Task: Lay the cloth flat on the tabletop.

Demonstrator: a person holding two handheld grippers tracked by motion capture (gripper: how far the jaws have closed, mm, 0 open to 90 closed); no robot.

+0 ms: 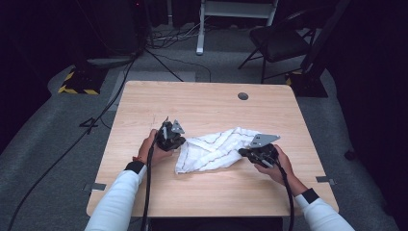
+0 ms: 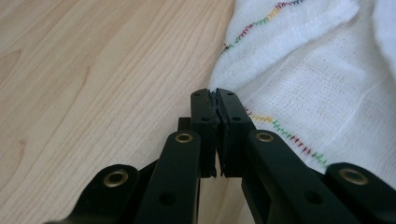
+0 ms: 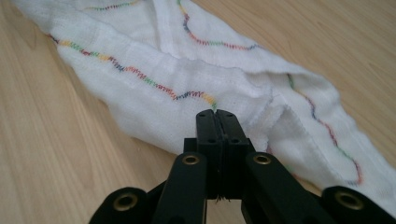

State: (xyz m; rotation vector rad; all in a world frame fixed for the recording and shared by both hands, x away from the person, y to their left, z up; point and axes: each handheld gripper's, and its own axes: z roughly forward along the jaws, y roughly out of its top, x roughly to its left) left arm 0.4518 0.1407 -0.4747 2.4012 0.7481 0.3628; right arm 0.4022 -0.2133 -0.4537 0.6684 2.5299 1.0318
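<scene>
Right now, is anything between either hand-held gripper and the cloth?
Nothing visible. The left hand-held gripper is shut on one edge of the white cloth, and the right hand-held gripper is shut on the opposite end. The table around it is bare.

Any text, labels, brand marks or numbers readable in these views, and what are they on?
None: the white cloth bears only multicoloured zigzag stitching, no lettering.
None: the left gripper and right gripper show bare black jaws with brass rivets.
None: the wooden table is unmarked.
</scene>
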